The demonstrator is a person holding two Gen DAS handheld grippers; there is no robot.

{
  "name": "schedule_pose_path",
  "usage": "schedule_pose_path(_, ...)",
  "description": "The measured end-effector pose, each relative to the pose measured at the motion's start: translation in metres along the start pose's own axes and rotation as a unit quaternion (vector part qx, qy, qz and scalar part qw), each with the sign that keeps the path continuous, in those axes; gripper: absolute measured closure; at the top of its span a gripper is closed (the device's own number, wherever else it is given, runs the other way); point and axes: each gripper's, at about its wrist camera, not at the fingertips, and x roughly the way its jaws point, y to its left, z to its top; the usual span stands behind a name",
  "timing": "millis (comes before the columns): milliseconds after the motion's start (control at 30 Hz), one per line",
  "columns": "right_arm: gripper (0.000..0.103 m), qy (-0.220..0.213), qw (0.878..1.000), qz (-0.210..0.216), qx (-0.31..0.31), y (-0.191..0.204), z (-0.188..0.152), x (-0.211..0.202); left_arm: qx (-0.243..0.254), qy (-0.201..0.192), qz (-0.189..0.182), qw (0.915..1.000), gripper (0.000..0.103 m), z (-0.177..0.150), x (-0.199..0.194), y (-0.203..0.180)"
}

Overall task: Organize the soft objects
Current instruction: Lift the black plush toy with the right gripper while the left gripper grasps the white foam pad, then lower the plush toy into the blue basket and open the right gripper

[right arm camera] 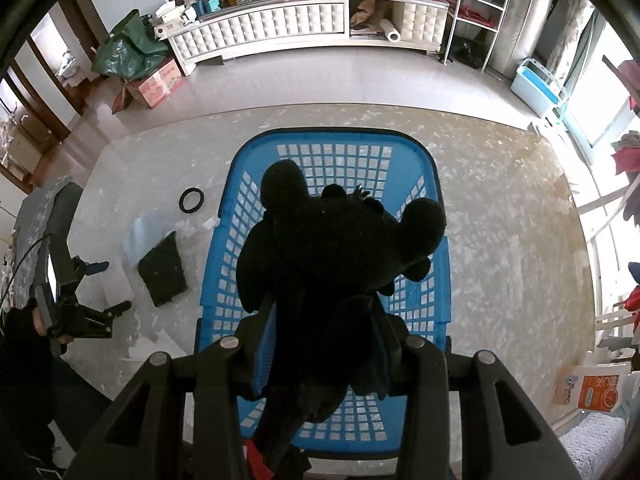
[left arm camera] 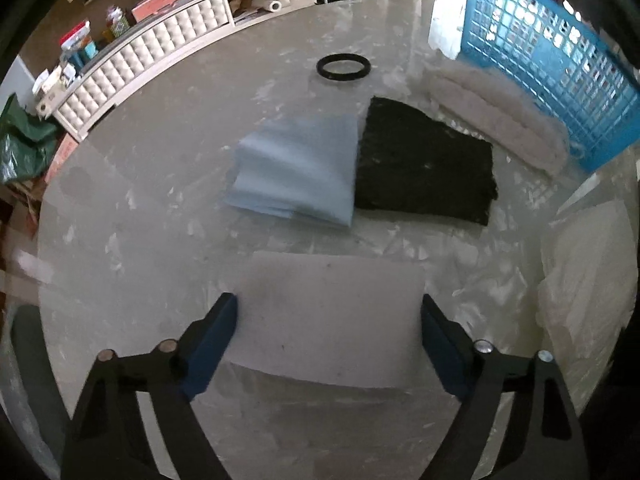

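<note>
In the left wrist view my left gripper stands open, pointing down at the table. A flat white foam pad lies between its blue fingertips, which sit right at the pad's two side edges. Beyond it lie a folded light blue cloth, a black cloth and a fluffy beige piece. In the right wrist view my right gripper is shut on a black plush toy, held over the blue basket. The left gripper shows at the far left.
A black ring lies on the marble table behind the cloths. The blue basket stands at the right of the table, and a white bundle sits near the right edge. A white cabinet stands across the floor.
</note>
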Motion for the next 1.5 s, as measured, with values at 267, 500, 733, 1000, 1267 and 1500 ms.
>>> schedule_pose_path(267, 0.064, -0.002, 1.000, -0.011, -0.001, -0.005, 0.002, 0.004, -0.033, -0.002, -0.016, 0.9993, 0.052, -0.002, -0.002, 0.006)
schedule_pose_path(500, 0.064, 0.005, 1.000, -0.017, -0.004, -0.013, 0.004, 0.018, -0.055, 0.009, -0.020, 0.9982, 0.062, -0.004, -0.007, -0.005)
schedule_pose_path(733, 0.064, 0.025, 1.000, -0.011, -0.010, -0.016, 0.005, 0.043, -0.075, 0.003, -0.018, 0.9970, 0.062, -0.012, -0.030, -0.012)
schedule_pose_path(1000, 0.063, 0.061, 0.998, -0.013, -0.009, -0.018, 0.019, 0.081, -0.086, -0.008, -0.020, 0.9961, 0.062, -0.020, -0.051, -0.019)
schedule_pose_path(1267, 0.061, 0.092, 0.995, -0.021, -0.016, -0.016, 0.025, 0.105, -0.095, -0.003, -0.024, 0.9952, 0.062, -0.022, -0.052, -0.021)
schedule_pose_path(1500, 0.039, 0.087, 0.996, -0.006, -0.010, -0.020, 0.027, 0.100, -0.099, -0.016, -0.022, 0.9947, 0.062, -0.016, -0.059, -0.023)
